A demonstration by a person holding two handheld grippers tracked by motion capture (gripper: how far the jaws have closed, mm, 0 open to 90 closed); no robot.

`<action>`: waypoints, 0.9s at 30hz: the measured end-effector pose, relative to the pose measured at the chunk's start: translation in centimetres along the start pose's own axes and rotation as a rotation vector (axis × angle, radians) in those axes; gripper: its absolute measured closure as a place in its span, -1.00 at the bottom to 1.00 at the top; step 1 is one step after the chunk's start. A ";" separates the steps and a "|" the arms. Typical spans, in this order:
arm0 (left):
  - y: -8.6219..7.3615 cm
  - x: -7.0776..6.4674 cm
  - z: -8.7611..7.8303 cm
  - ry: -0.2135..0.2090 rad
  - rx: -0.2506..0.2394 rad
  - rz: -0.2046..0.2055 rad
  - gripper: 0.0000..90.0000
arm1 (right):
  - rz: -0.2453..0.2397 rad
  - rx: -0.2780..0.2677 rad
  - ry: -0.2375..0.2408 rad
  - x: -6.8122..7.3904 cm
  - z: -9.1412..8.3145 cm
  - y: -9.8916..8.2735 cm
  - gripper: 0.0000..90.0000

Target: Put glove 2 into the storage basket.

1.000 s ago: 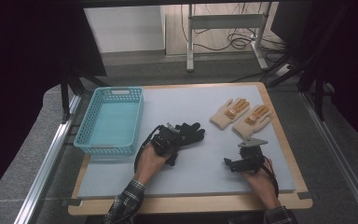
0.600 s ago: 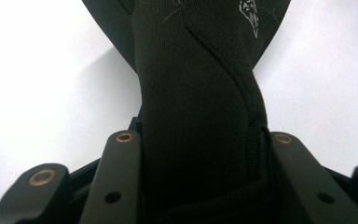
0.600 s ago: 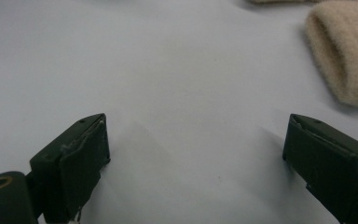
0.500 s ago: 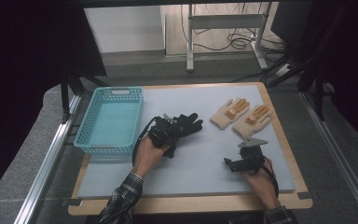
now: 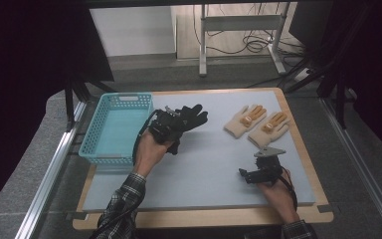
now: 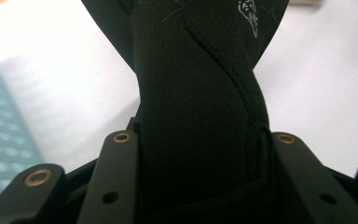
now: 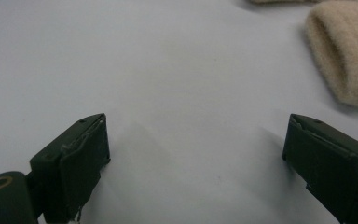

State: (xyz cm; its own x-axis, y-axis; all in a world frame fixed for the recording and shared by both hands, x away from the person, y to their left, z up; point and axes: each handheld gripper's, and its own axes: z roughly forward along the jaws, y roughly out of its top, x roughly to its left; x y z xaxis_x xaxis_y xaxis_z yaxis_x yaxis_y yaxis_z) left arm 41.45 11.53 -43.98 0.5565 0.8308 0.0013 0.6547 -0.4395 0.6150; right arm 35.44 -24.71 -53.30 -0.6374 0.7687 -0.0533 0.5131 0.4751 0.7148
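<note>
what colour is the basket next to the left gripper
Light blue basket, seen best in the high view.

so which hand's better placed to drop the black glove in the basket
Left. The left gripper is shut on the black glove and sits beside the blue basket. The right gripper rests open on the mat, nearer the tan gloves.

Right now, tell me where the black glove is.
The black glove is clamped in the left claw, lifted just right of the blue basket in the high view.

Black glove (image 6: 200,93) cut off at top edge.
</note>
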 end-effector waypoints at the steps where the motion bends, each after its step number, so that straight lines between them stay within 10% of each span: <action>1: 0.1 0.3 -0.2 0.004 0.000 -0.003 0.38 | 0.000 0.000 0.000 0.0 0.0 0.0 -0.85; 27: -3.5 10.8 -5.0 0.201 0.022 -0.218 0.35 | -0.001 0.000 -0.001 0.0 0.0 0.0 -0.85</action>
State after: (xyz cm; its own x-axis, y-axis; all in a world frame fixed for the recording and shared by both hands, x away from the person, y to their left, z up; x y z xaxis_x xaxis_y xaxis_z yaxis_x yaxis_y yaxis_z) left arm 42.59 23.78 -42.15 0.2905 0.9565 0.0280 0.7597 -0.2483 0.6010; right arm 35.43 -24.71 -53.30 -0.6374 0.7686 -0.0547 0.5125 0.4759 0.7148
